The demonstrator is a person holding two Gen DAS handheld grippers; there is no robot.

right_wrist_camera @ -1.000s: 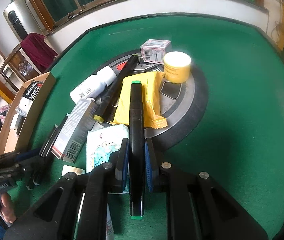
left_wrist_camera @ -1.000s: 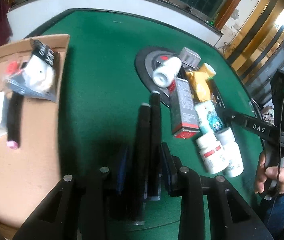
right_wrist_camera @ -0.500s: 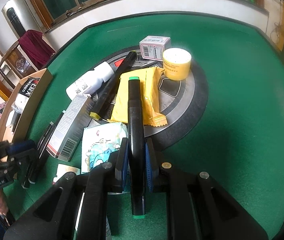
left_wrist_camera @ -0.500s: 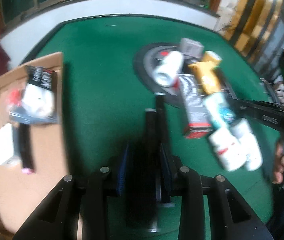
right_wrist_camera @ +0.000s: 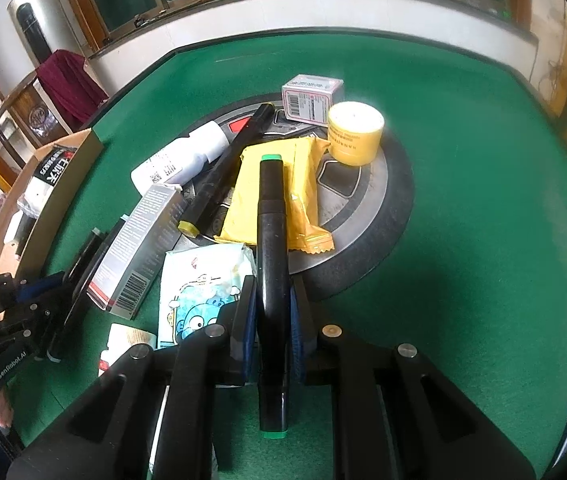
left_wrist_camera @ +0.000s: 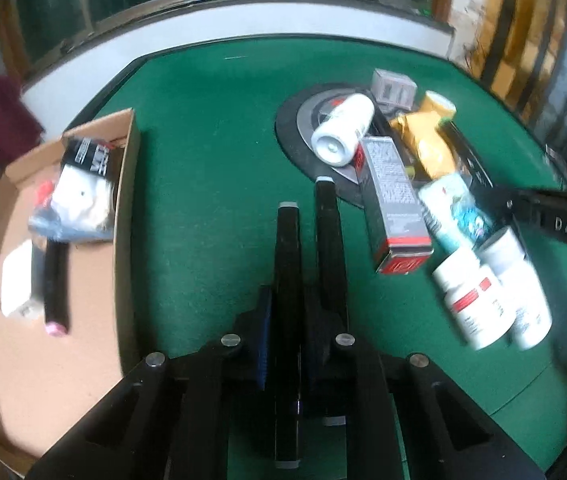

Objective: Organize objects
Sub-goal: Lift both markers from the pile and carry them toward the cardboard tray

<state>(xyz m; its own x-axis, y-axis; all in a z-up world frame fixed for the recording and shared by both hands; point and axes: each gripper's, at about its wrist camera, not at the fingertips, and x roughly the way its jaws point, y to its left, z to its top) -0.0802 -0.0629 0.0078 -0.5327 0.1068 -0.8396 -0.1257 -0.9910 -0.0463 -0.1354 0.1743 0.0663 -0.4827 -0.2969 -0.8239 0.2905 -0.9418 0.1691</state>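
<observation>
Left hand-held gripper (left_wrist_camera: pixel 297 308) clamps two black markers (left_wrist_camera: pixel 289 280) above green table (left_wrist_camera: pixel 211 160); cardboard box (left_wrist_camera: pixel 123 200) left.

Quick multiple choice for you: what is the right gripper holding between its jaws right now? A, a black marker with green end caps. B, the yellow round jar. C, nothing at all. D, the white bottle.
A: in the right wrist view the right gripper is shut on the black marker with green end caps, while the yellow jar and white bottle lie untouched on the table.
</observation>
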